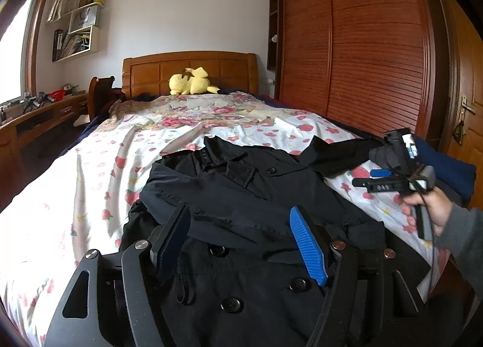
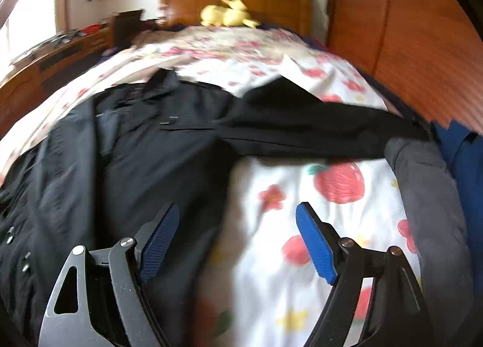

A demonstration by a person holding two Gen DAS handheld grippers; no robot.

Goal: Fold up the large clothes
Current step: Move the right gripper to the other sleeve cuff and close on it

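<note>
Left-wrist view: a black double-breasted coat [image 1: 241, 196] lies face up on a floral bedsheet [image 1: 75, 196], one sleeve [image 1: 341, 151] stretched out sideways toward the wardrobe. The left gripper [image 1: 241, 244] hovers over the buttoned front, fingers apart, nothing between them. The right gripper [image 2: 235, 241], in a hand [image 1: 428, 208], hangs over the sheet beside the coat's edge, fingers spread and empty; the blurred right-wrist view makes contact hard to rule out. The sleeve fold appears in hand. Next, that sleeve needs pinching near the cuff and carrying across the chest.
</note>
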